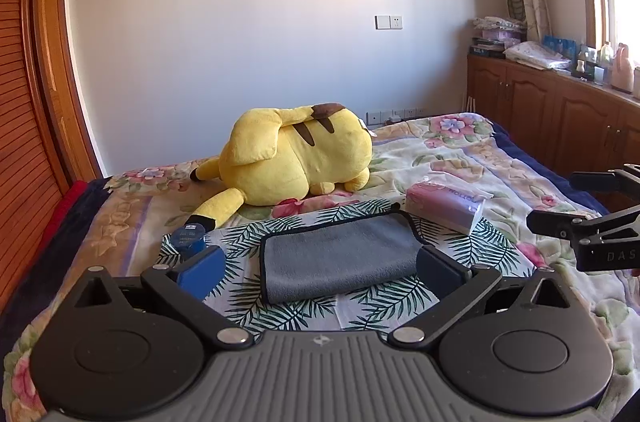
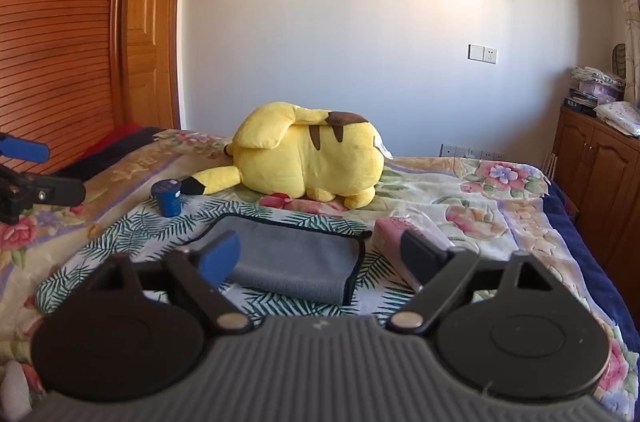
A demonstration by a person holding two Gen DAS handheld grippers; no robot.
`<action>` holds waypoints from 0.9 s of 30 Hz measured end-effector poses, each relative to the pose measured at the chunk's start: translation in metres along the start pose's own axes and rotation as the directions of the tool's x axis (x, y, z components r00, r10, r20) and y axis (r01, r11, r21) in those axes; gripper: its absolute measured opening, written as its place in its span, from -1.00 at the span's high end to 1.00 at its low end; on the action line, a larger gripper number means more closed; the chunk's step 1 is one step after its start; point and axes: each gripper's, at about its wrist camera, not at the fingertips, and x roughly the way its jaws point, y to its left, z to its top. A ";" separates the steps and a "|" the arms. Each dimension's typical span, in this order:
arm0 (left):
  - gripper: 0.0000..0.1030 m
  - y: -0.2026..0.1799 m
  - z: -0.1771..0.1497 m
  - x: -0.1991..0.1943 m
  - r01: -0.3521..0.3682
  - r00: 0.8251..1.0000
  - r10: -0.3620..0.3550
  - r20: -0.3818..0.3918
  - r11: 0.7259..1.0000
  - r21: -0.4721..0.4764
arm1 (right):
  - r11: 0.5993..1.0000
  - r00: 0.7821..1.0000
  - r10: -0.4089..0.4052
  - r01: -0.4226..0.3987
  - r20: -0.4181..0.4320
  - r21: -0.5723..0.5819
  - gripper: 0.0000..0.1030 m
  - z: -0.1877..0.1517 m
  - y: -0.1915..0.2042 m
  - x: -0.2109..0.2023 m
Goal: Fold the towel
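A grey towel (image 1: 338,254) with a black edge lies folded on a leaf-print cloth (image 1: 288,310) on the bed. It also shows in the right wrist view (image 2: 288,262). My left gripper (image 1: 320,268) is open, its blue pads either side of the towel, held above and just short of it. My right gripper (image 2: 324,258) is open and empty, above the towel's near side. The right gripper's side shows at the right edge of the left wrist view (image 1: 592,226). The left gripper shows at the left edge of the right wrist view (image 2: 28,170).
A yellow plush toy (image 1: 296,154) lies behind the towel. A blue cup (image 2: 167,197) stands to the towel's left. A pink tissue pack (image 1: 444,206) lies to its right. Wooden cabinets (image 1: 560,118) run along the right; a wooden wardrobe (image 2: 60,22) stands on the left.
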 end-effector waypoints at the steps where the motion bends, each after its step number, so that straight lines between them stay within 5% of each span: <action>1: -0.69 -0.001 -0.002 -0.002 -0.008 1.000 0.008 0.002 1.000 -0.005 | 1.000 1.000 0.001 -0.001 0.000 -0.001 -0.80 -0.001 0.001 -0.002; 8: -0.69 -0.006 -0.016 -0.017 -0.017 1.000 0.018 0.020 0.999 -0.033 | 1.000 1.000 0.004 -0.004 -0.006 0.024 -1.00 -0.012 0.005 -0.013; 27: -0.69 -0.025 -0.076 -0.023 -0.074 0.997 0.073 -0.039 0.997 -0.038 | 0.998 0.999 -0.024 0.026 -0.033 0.053 -1.00 -0.054 0.017 -0.026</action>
